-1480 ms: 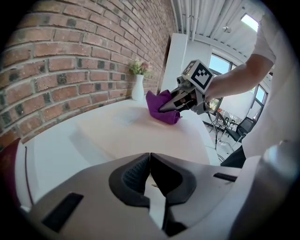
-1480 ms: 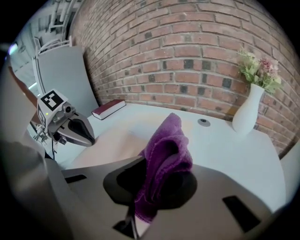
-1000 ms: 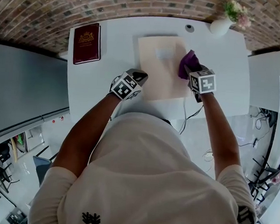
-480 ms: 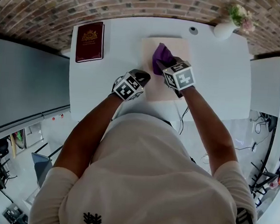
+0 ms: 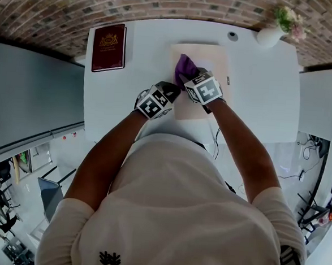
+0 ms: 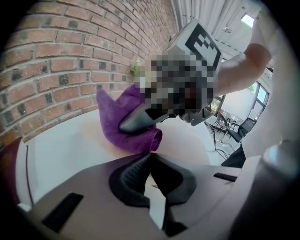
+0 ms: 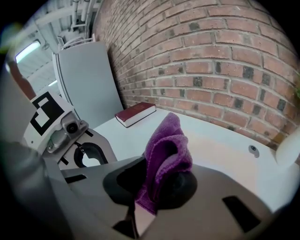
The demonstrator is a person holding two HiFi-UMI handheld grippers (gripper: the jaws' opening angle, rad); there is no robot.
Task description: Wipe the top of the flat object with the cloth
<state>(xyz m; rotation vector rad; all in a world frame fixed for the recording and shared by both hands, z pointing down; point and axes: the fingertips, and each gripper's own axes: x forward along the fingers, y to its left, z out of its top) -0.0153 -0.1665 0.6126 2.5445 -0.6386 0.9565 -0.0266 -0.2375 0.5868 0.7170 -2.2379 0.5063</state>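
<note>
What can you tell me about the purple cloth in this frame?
The cloth is purple and looks soft and fuzzy, like terry or microfibre. It is bunched into loose folds. The right tongs are shut on its lower part, so a crumpled tuft sticks out past them. Its underside rests on the left part of the pale beige board, which lies flat on the white table.

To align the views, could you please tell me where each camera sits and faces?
Head view: on the person's head, facing steeply down at the table; both forearms show.
Left gripper view: on the left gripper, facing the brick wall over the board; its shut jaws show.
Right gripper view: on the right gripper, facing wall and book; jaws grip the cloth.
Shared: both gripper views show the cloth.
</note>
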